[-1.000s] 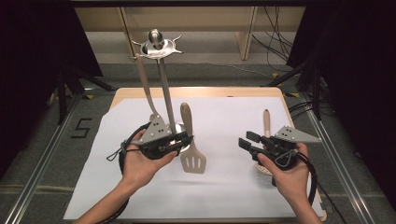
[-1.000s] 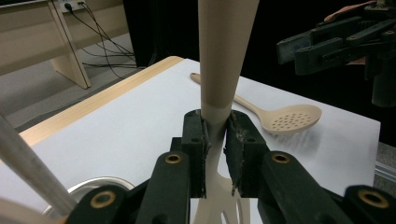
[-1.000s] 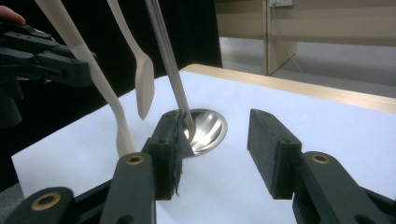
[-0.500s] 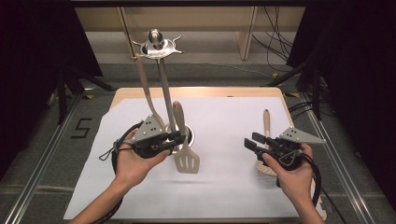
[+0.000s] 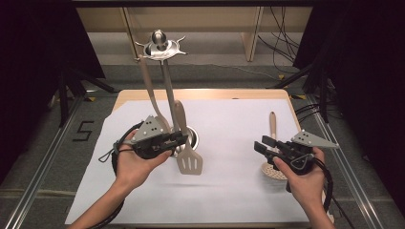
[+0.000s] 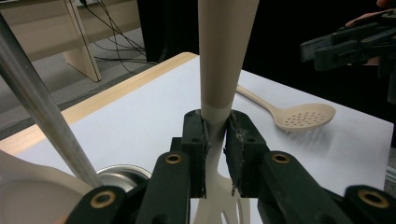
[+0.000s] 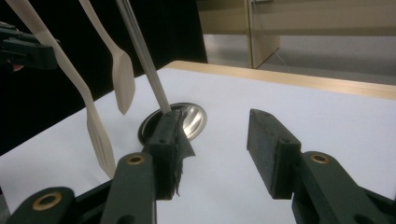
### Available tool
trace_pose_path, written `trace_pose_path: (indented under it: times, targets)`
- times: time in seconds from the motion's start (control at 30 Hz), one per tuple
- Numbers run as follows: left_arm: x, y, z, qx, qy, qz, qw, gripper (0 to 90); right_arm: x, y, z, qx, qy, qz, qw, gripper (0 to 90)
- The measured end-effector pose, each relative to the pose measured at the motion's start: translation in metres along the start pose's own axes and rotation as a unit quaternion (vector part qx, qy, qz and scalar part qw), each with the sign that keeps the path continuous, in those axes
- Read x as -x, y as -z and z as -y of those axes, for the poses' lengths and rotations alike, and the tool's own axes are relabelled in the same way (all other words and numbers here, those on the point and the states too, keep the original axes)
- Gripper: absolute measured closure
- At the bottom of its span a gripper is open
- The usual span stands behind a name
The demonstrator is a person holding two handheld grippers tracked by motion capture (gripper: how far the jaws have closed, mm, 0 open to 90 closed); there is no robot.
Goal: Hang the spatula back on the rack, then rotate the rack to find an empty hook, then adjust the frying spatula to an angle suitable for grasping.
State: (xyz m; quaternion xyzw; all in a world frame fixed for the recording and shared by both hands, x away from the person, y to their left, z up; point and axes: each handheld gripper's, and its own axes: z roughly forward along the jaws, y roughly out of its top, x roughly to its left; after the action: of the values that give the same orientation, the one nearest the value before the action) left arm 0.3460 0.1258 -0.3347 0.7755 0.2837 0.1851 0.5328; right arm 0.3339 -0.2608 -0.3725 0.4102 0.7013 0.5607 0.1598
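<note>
Left gripper [image 5: 177, 140], centre-left of the high view, has its jaws pinching the slotted spatula [image 5: 189, 160] at the neck, blade down, lifted off the worktop [image 5: 229, 191] beside the rack [image 5: 160, 45]. Right gripper [image 5: 261, 145] jaws spread, holding nothing, above the skimmer spoon [image 5: 273, 167] at lower right. Risk: the narrow neck grip may let the spatula pivot or slip, or knock the hanging spoon [image 7: 122, 77].

Grey floor [image 5: 215, 76] beyond white-covered counter [image 5: 239, 191]; pale wooden furniture legs [image 5: 251, 33], trailing cables [image 5: 282, 52], black curtains [image 5: 43, 43] either side.
</note>
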Motion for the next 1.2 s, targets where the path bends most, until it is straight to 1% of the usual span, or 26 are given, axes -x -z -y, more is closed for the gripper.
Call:
trace_pose_path:
  times: [0.03,0.1,0.13,0.2,0.23,0.27,0.33,0.37,0.43,0.47,0.5,0.53,0.57,0.67,0.77,0.8,0.83,0.87,0.9,0.93,1.0,1.03,1.07,1.13,1.17,1.2]
  targets:
    - [0.000,0.000,0.000,-0.001,0.000,0.000,1.0000,77.2,0.002,0.000,0.000,0.006,0.010,-0.004,0.9999,56.5]
    - [0.000,0.000,0.000,-0.003,-0.003,0.000,1.0000,77.2,0.003,0.001,0.000,0.006,0.011,-0.001,0.9999,56.5]
    - [0.000,-0.001,0.000,-0.002,-0.001,0.001,1.0000,77.2,0.003,0.002,0.001,0.006,0.007,-0.001,1.0000,56.5]
    - [-0.001,-0.001,0.000,-0.002,0.000,0.003,1.0000,77.2,0.004,0.002,0.001,0.005,0.010,0.003,0.9999,56.5]
    - [-0.002,-0.001,0.000,-0.003,0.001,0.003,1.0000,77.2,0.004,0.002,0.001,0.004,0.005,0.003,1.0000,56.5]
    - [-0.003,0.000,0.000,-0.004,0.000,0.003,1.0000,77.2,0.005,0.002,0.001,0.005,0.009,0.006,0.9999,56.5]
    - [-0.004,0.000,-0.001,-0.004,0.001,0.000,1.0000,77.2,0.005,0.001,0.001,0.004,0.000,0.003,1.0000,56.5]
    - [-0.004,0.001,-0.002,-0.004,0.000,-0.002,1.0000,77.2,0.006,0.000,0.001,0.005,0.006,0.003,1.0000,56.5]
    - [-0.004,0.003,-0.003,-0.001,0.004,-0.005,1.0000,77.2,0.004,-0.002,0.002,-0.004,-0.005,0.002,1.0000,56.5]
    - [-0.004,0.003,-0.003,-0.003,0.003,-0.005,1.0000,77.2,0.003,-0.002,0.003,-0.007,-0.016,-0.005,0.9998,56.5]
    - [-0.005,0.003,-0.004,-0.005,0.003,-0.004,1.0000,77.2,0.005,-0.003,0.003,-0.002,-0.005,-0.003,1.0000,56.5]
    - [-0.005,0.004,-0.004,-0.006,0.003,-0.005,1.0000,77.2,0.005,-0.003,0.004,-0.002,-0.001,-0.001,1.0000,56.5]
    - [-0.005,0.004,-0.005,-0.006,0.001,-0.005,1.0000,77.2,0.006,-0.003,0.004,-0.003,0.002,0.000,1.0000,56.5]
    - [-0.007,0.006,-0.009,-0.003,-0.003,-0.007,1.0000,77.2,0.005,-0.004,0.004,-0.005,-0.003,0.003,1.0000,56.5]
    - [-0.008,0.009,-0.011,0.000,-0.001,-0.010,0.9999,77.2,0.007,-0.002,0.004,0.001,0.014,0.005,0.9999,56.5]
    - [-0.009,0.010,-0.012,-0.002,0.000,-0.014,0.9999,77.2,0.004,-0.001,0.004,-0.005,-0.001,0.001,1.0000,56.5]
    - [-0.009,0.010,-0.013,0.000,-0.001,-0.013,0.9999,77.2,0.005,-0.001,0.004,0.001,0.003,-0.003,1.0000,56.5]
    - [-0.009,0.012,-0.014,-0.003,-0.002,-0.016,0.9999,77.2,0.005,-0.001,0.004,0.001,0.003,-0.003,1.0000,56.5]
    - [-0.010,0.012,-0.014,-0.002,-0.004,-0.016,0.9999,77.2,0.005,0.000,0.004,0.002,0.009,0.000,1.0000,56.5]
    - [-0.011,0.011,-0.015,0.001,-0.003,-0.011,0.9999,77.2,0.004,0.001,0.005,-0.002,-0.003,-0.002,1.0000,56.5]
    - [-0.011,0.012,-0.016,-0.002,-0.004,-0.013,0.9999,77.2,0.004,0.002,0.006,-0.003,-0.009,0.001,1.0000,56.5]
    - [-0.011,0.012,-0.017,-0.003,-0.005,-0.013,0.9999,77.2,0.007,0.001,0.005,0.000,0.007,0.004,1.0000,56.5]
    - [-0.011,0.012,-0.018,-0.003,-0.003,-0.012,0.9999,77.2,0.006,0.002,0.005,-0.002,0.000,0.008,1.0000,56.5]
    - [-0.012,0.013,-0.020,-0.003,-0.007,-0.013,0.9999,77.2,0.006,0.002,0.004,-0.003,-0.008,0.005,0.9999,56.5]
    - [-0.011,0.013,-0.021,-0.004,-0.008,-0.014,0.9999,77.2,0.004,0.002,0.004,-0.005,-0.019,0.003,0.9998,56.5]
    - [-0.011,0.014,-0.022,-0.001,-0.010,-0.014,0.9998,77.2,0.004,0.001,0.004,-0.002,-0.012,0.006,0.9999,56.5]
